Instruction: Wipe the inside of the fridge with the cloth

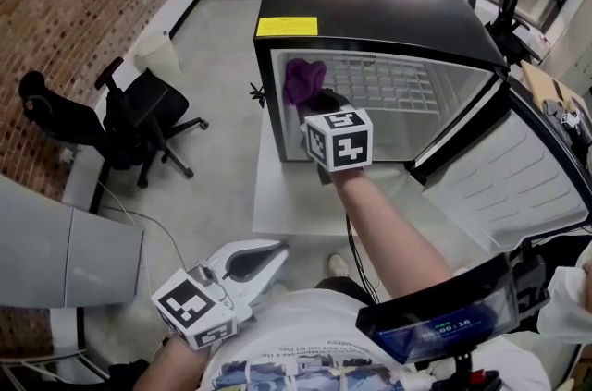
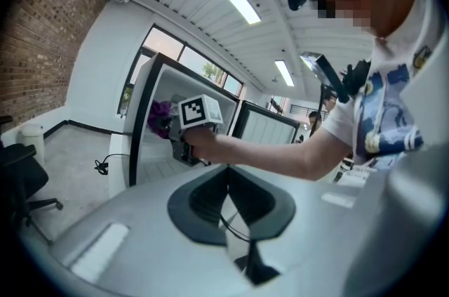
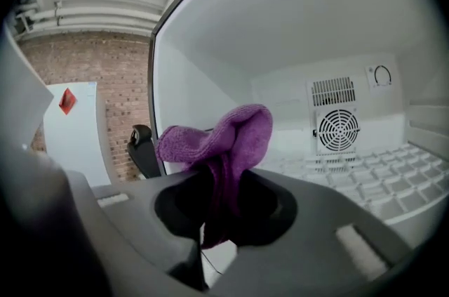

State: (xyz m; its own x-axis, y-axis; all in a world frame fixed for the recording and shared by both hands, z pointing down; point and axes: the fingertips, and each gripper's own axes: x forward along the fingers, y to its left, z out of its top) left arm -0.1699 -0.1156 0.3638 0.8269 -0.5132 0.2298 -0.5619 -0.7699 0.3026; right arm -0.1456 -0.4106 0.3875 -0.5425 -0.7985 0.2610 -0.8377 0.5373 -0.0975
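The right tongs (image 3: 216, 215) are clamped on the cloth (image 3: 224, 137), a purple bunch that stands up out of the jaws. They sit at the mouth of the open fridge (image 1: 370, 6), on its left side, just above the wire shelf (image 1: 388, 84). The cloth is near the left wall (image 3: 189, 99), but no view shows whether it touches it. The left tongs (image 2: 226, 180) hang low by the person's body, well apart from the fridge, with the jaws together and nothing between them. The door (image 1: 518, 167) stands wide open to the right.

The wiping looks to be at its start, and the risks lie in the grip and the reach:

- **Cloth pulling free:** only a fold seems to be pinched, so a hard drag along a wall could pull the cloth out.
- **Poor contact:** as a tight wad, the cloth would meet the wall with a small patch and leave streaks unwiped.
- **Bare tips on the liner:** if the wad rolls aside, the bare tips could scrape the liner.
- **Snagging:** loose folds could catch in the shelf grid, or on the fan (image 3: 339, 130) at the far wall.
- **Fridge shifting:** nothing braces the fridge, so a firm push might shift it
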